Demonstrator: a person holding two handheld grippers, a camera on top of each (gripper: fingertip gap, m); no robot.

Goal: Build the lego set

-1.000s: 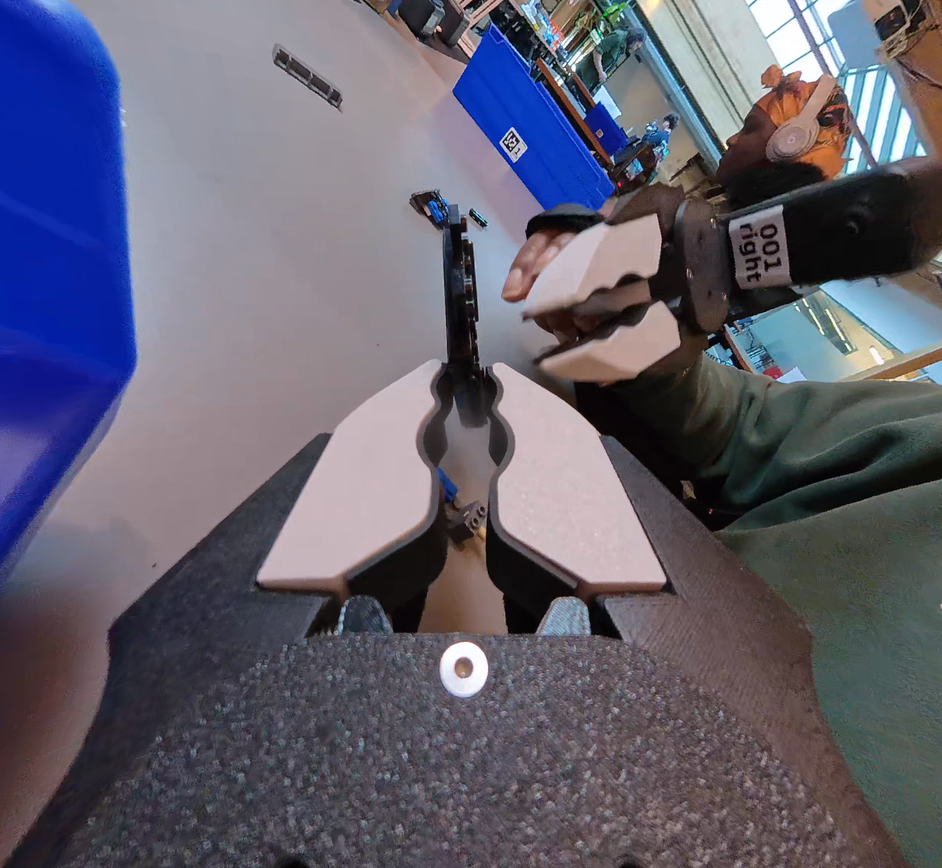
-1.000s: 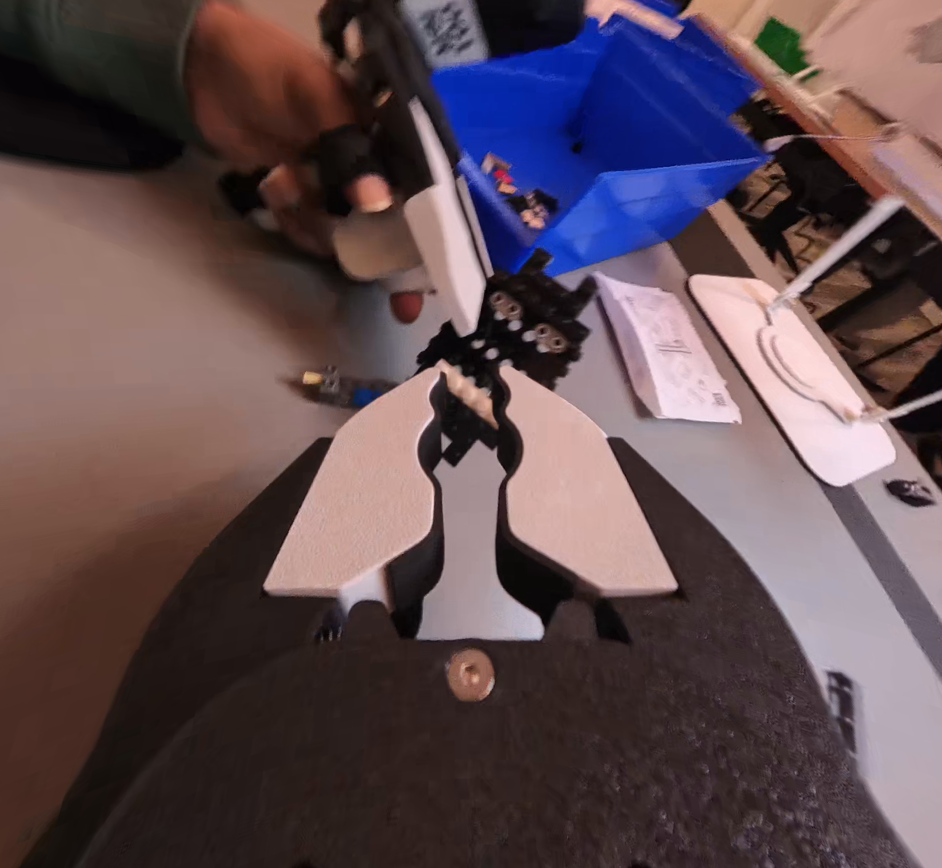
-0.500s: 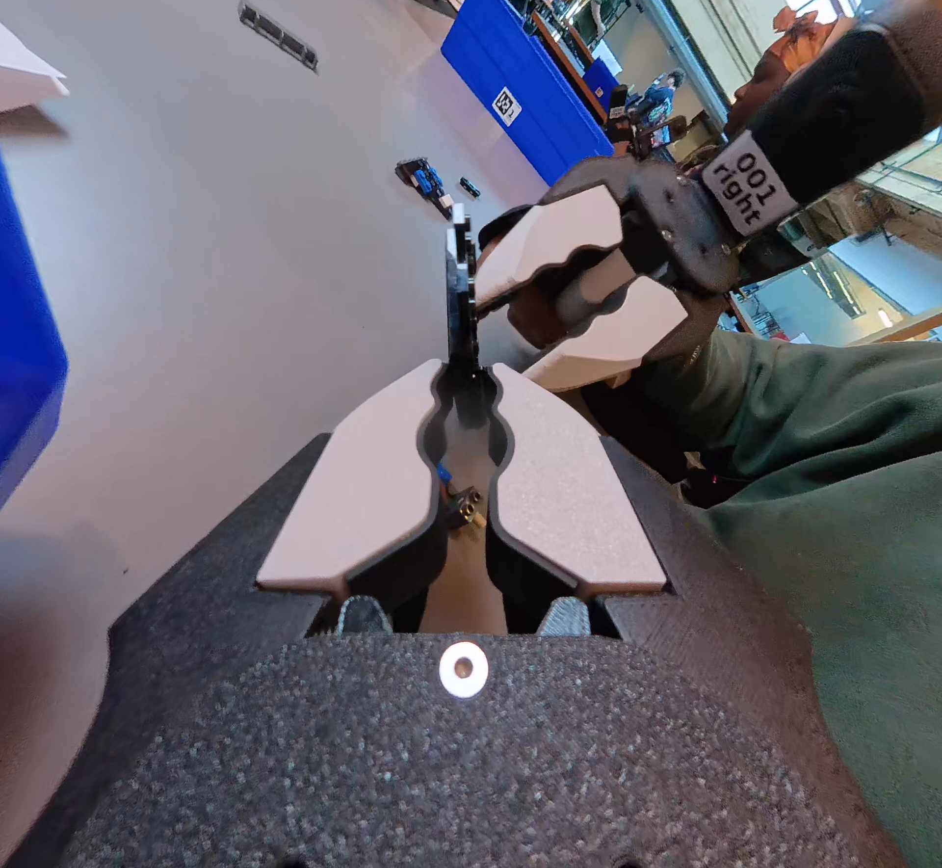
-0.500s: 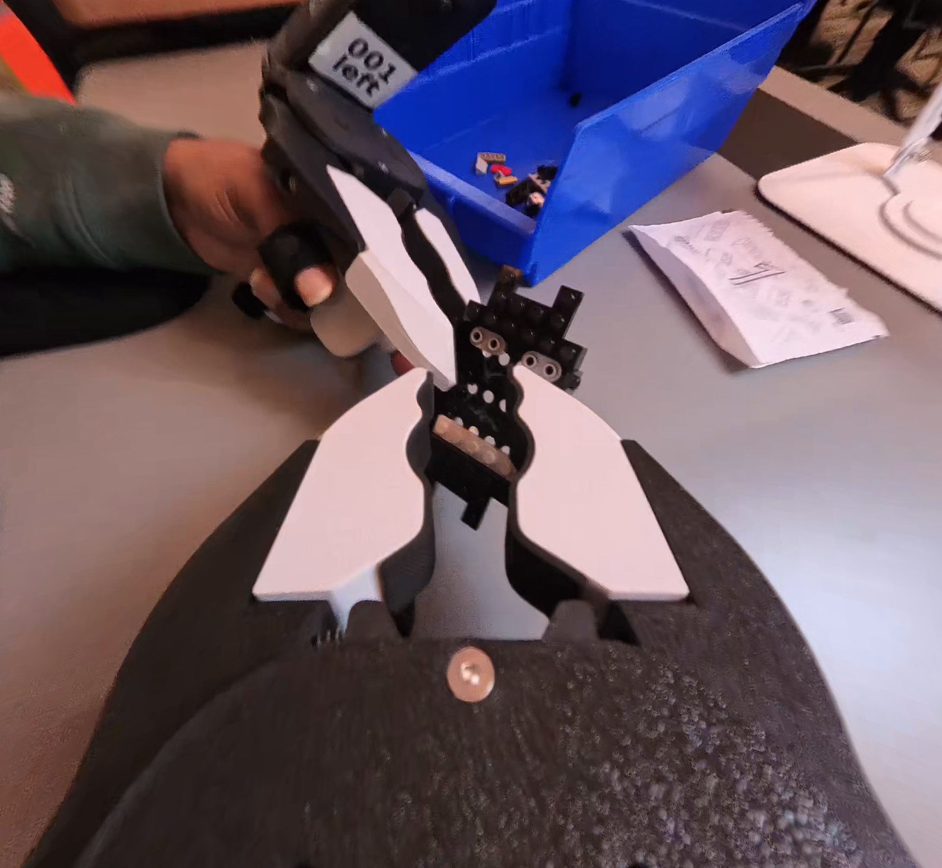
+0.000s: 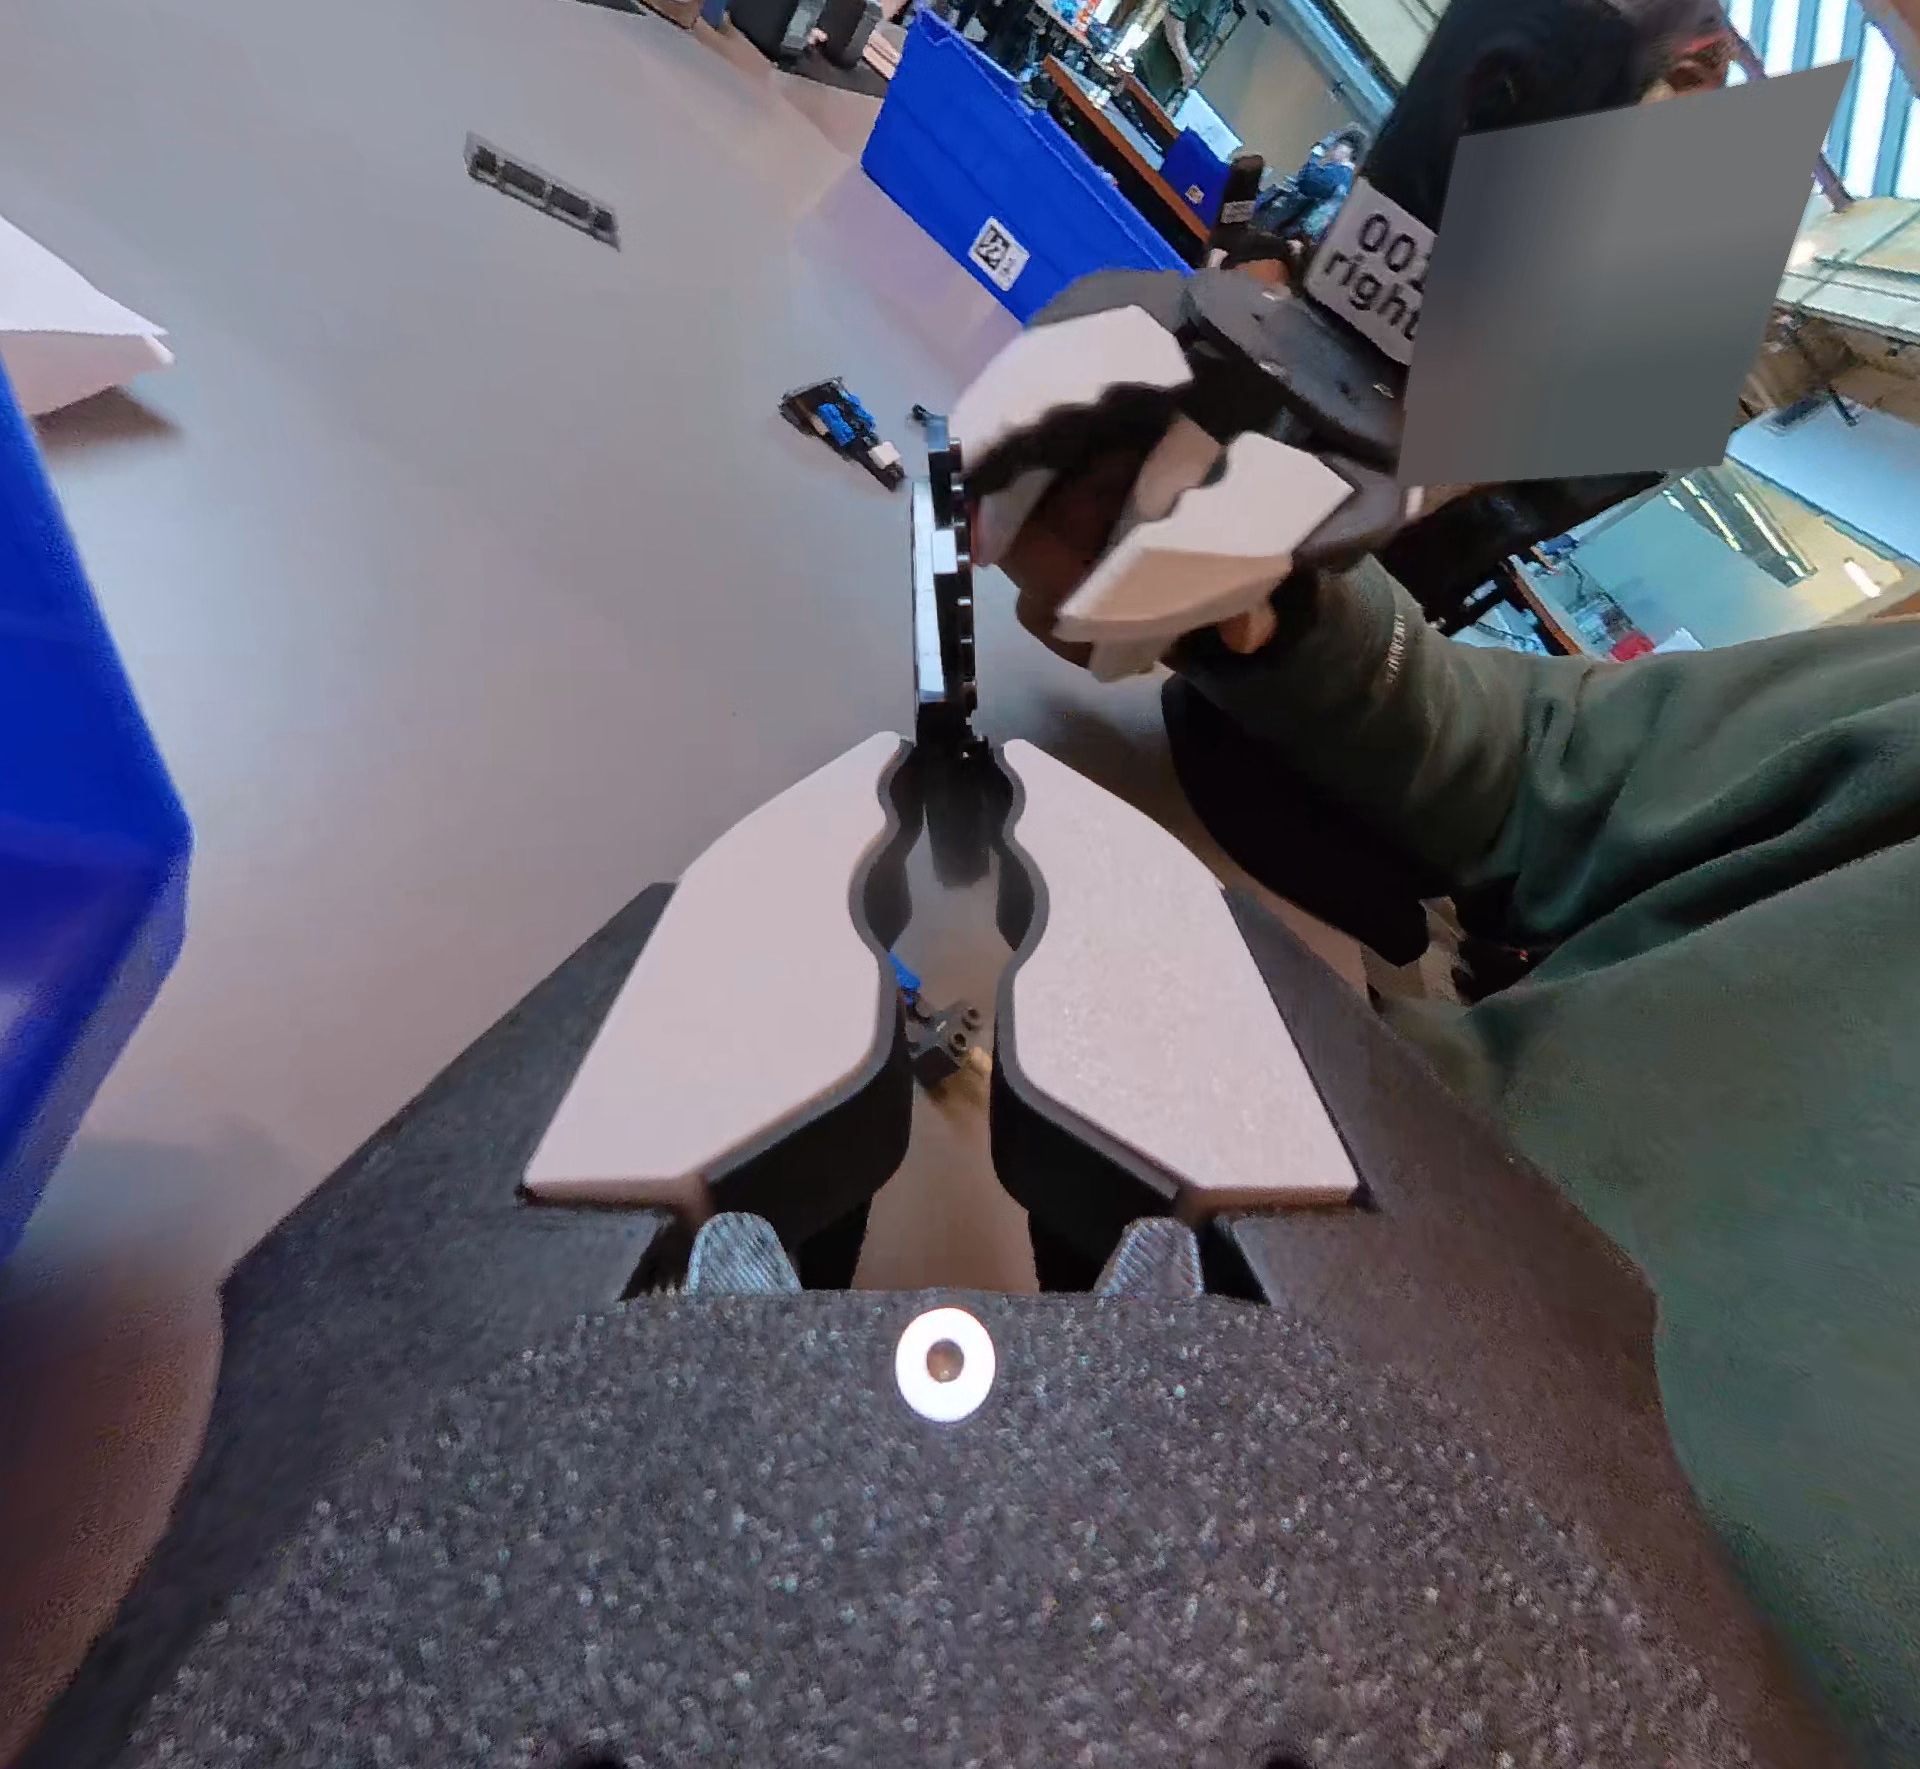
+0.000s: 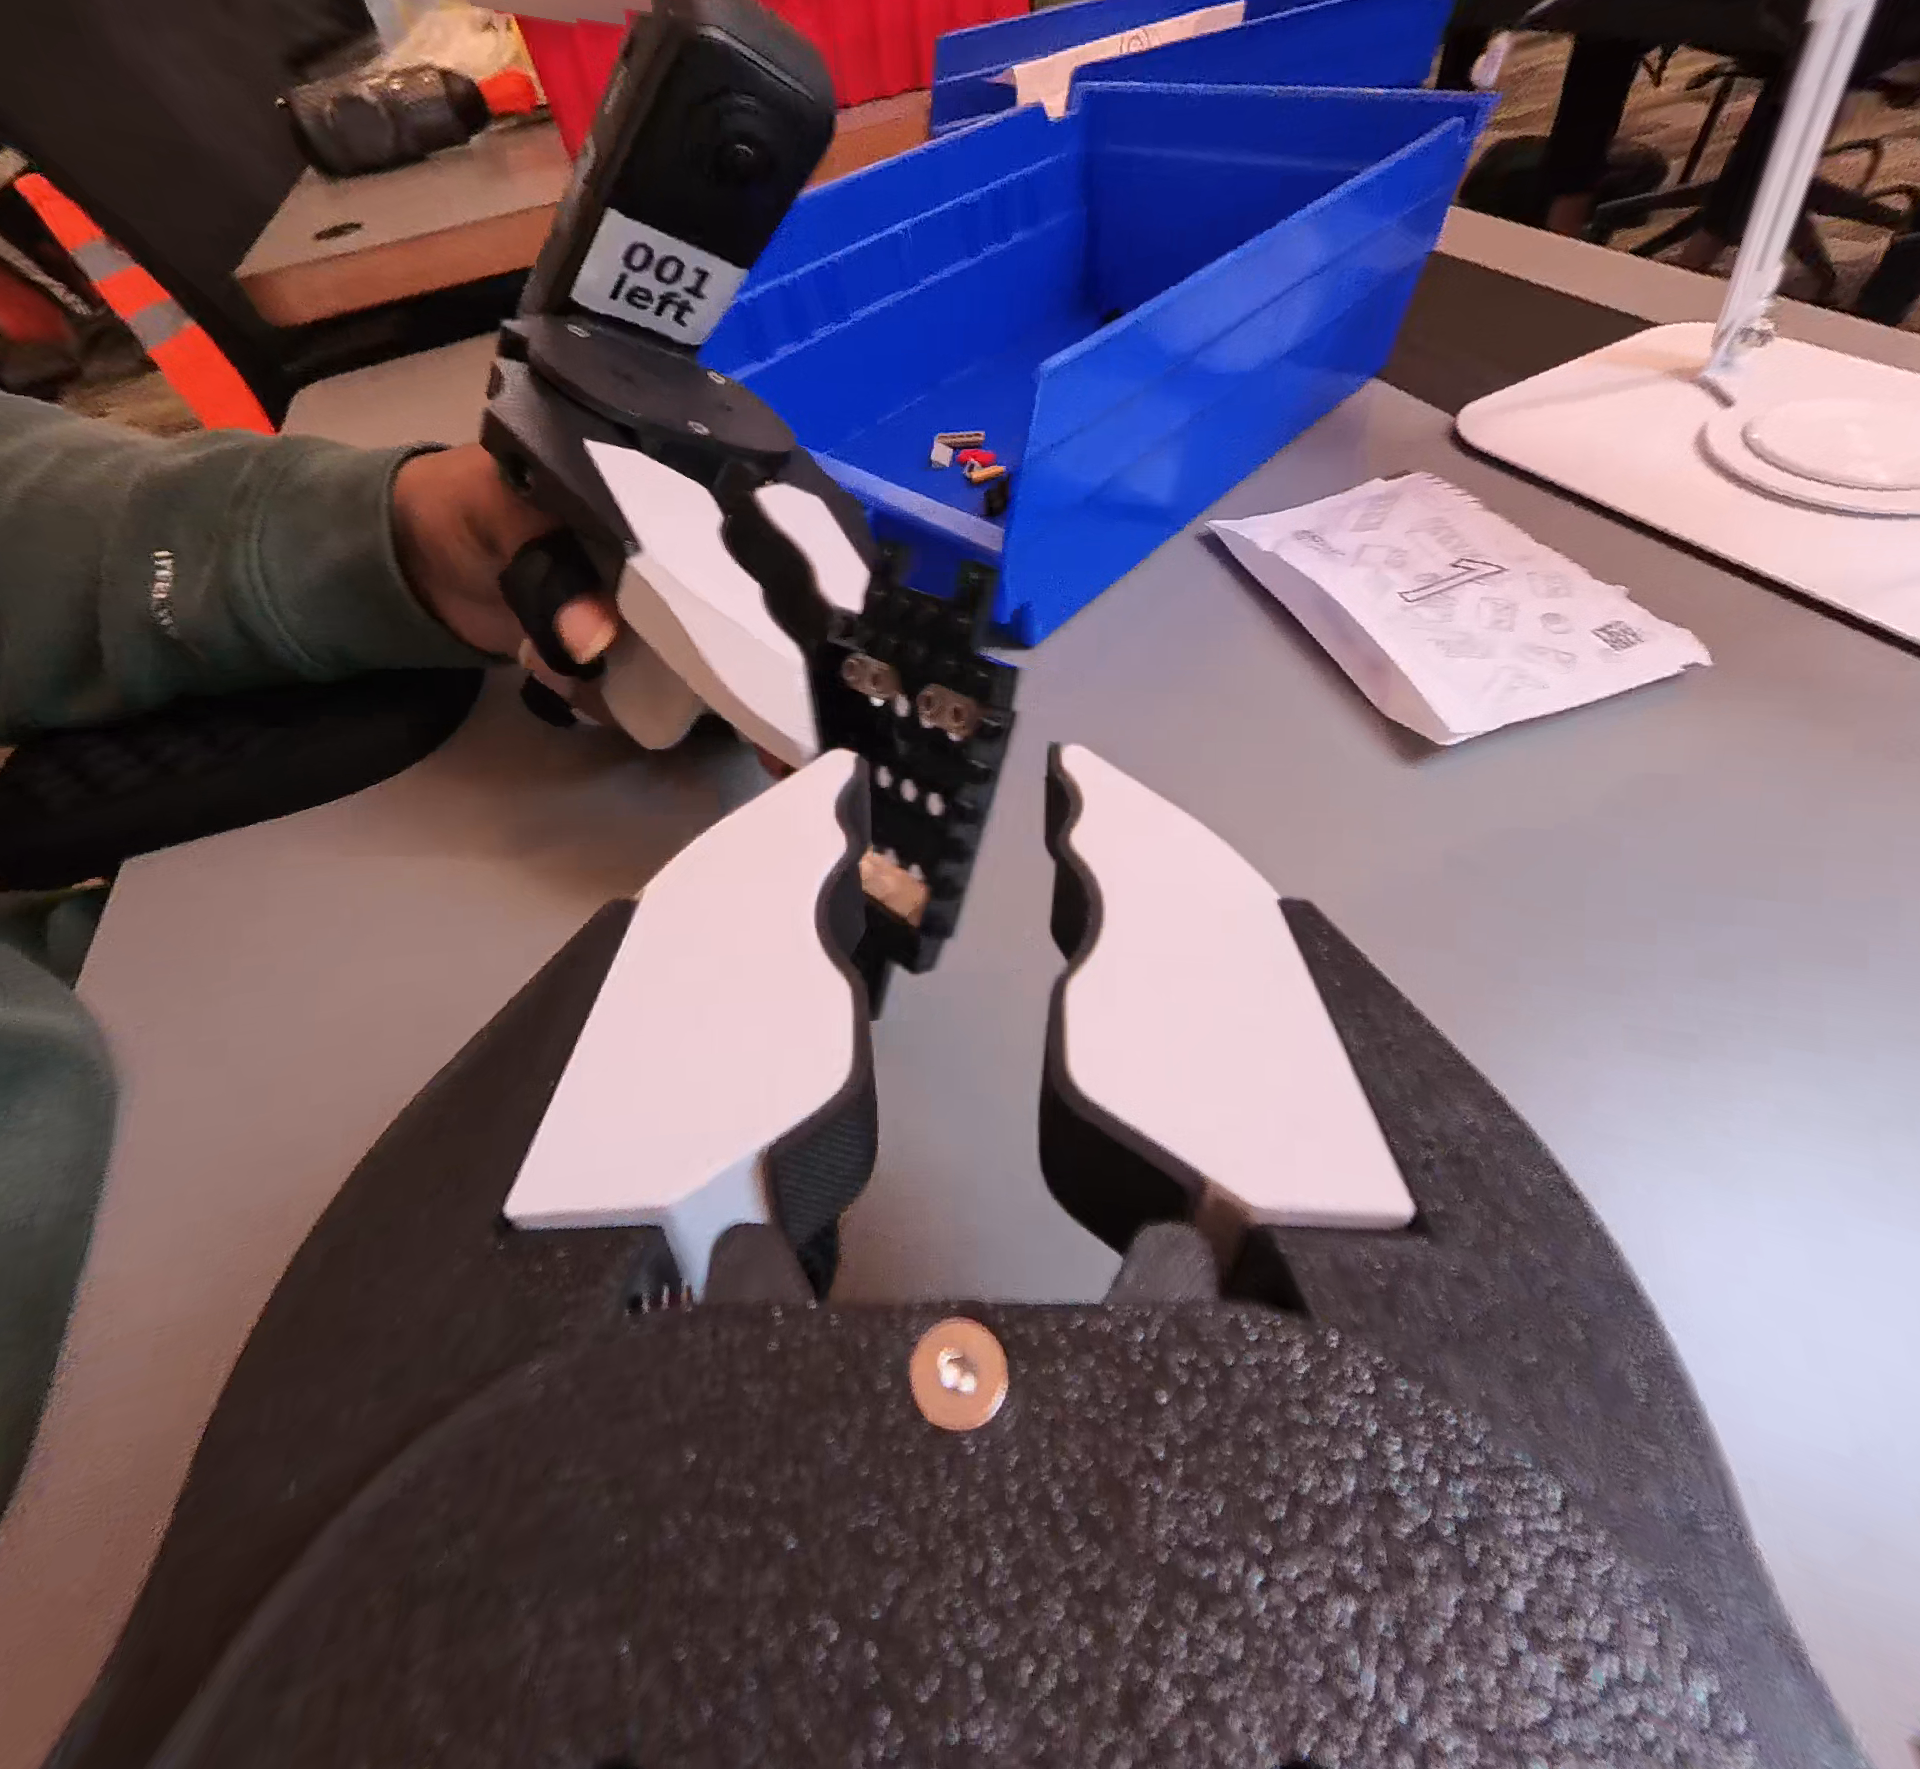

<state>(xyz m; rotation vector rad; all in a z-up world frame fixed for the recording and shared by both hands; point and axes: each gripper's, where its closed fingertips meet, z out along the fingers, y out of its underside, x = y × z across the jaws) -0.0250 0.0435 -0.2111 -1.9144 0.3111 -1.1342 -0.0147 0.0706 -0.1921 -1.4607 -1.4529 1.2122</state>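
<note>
Sideways, left tool [image 5: 948, 753] — seemingly clamped — on upright black plate [image 5: 940, 597]

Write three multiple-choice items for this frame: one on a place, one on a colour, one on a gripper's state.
1. Where do the small loose bricks lie?
A. inside the blue bin
B. on the paper sheet
C. on the white base
2. The brick assembly is mostly
A. red
B. black
C. yellow
3. The right gripper is
A. shut on the assembly
B. open
C. out of view

A: they sit on the bin floor.
B: its plates are black.
B: its fingers stand apart, while the left gripper clamps the assembly.
</note>
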